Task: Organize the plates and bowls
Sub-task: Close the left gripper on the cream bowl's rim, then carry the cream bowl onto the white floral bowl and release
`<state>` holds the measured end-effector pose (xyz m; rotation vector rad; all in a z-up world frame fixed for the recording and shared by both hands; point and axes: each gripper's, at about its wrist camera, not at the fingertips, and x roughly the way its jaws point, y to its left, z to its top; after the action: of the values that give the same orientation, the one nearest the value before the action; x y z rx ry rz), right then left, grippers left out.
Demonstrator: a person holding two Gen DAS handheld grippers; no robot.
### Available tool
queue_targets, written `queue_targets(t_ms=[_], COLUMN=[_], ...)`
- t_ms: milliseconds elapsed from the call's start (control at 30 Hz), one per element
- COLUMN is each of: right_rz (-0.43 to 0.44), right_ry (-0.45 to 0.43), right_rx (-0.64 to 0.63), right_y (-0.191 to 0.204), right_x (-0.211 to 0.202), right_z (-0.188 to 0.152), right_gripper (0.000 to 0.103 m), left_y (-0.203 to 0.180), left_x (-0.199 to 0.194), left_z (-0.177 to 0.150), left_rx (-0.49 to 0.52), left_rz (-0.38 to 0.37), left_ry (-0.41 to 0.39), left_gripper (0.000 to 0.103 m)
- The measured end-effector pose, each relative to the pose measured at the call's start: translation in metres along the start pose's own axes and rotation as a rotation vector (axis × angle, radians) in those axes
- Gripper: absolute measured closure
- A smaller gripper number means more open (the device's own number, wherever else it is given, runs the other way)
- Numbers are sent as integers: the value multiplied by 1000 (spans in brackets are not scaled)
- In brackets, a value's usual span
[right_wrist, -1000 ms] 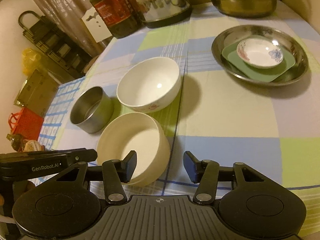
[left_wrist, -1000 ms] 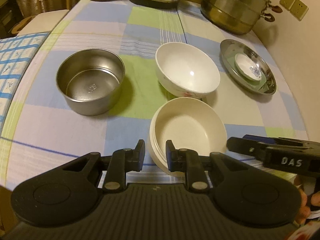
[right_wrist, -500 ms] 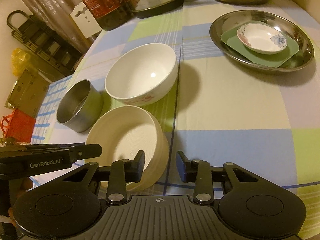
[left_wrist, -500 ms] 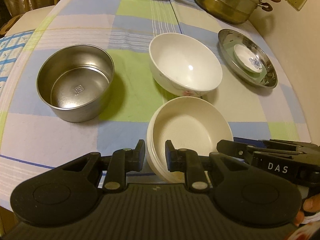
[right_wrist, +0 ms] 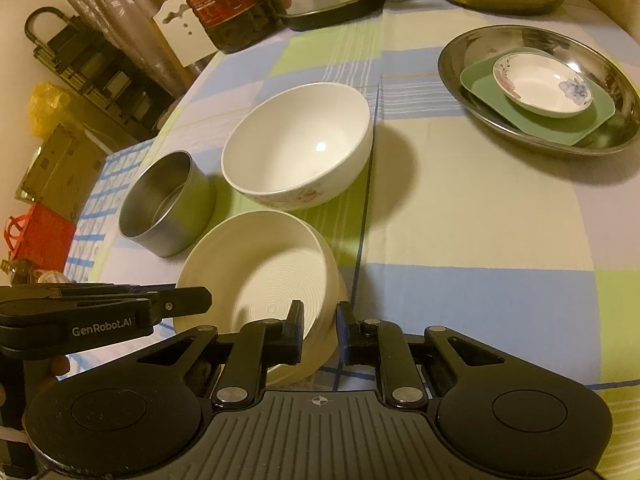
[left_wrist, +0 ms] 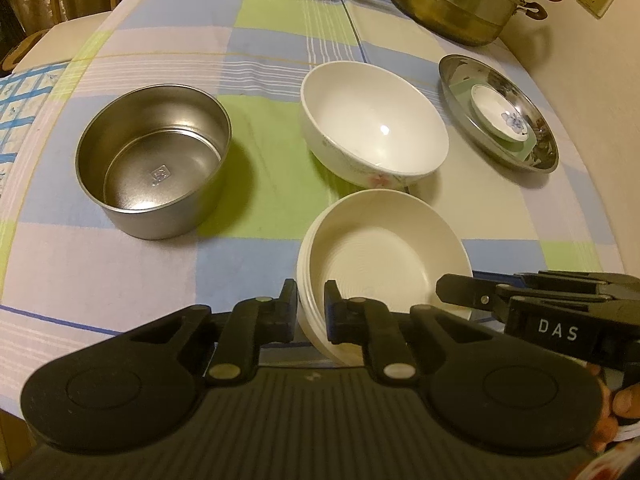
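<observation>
Left wrist: both tongs apparently closing on cream bowl (left_wrist: 384, 248).

My left gripper (left_wrist: 311, 309) is matte black plastic: two short square-tipped fingers (left_wrist: 289, 300), each on a link arm with a silver rivet, above a ribbed dark grey body with two round discs at its sides. My right gripper (right_wrist: 319, 327) has the same build, with a small white cross-hair mark on the ribbed body. From the side, one gripper shows white letters "DAS", the other "GenRobot.AI". A fingertip shows beside each handle; near one is perhaps a red-and-white sleeve edge.
</observation>
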<state>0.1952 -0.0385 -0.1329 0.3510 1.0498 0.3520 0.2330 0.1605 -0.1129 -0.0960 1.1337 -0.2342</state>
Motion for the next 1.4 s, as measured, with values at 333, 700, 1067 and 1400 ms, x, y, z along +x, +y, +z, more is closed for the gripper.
queue_targets(t_ms=[333,700,1067,1400], right_rz=[34,67,74,72], right_ry=[9,-23,-59,-109], right_rx=[-21,-23,-8,10], right_y=[7,15,14,9], right_x=[-14,-41,-52,-53], right_z=[2,7,27,59], right_gripper=[86,86,86,86], left_y=[1,-6,-13,-19], left_x=[-22,-56,-62,-57], left_z=[-8,-1,21,60], left_rx=[-16,-2,7,19], left_rz=[2,5,2,-1], left_ry=[-22,-87,-140,-201], left_gripper=[92,92,92,92])
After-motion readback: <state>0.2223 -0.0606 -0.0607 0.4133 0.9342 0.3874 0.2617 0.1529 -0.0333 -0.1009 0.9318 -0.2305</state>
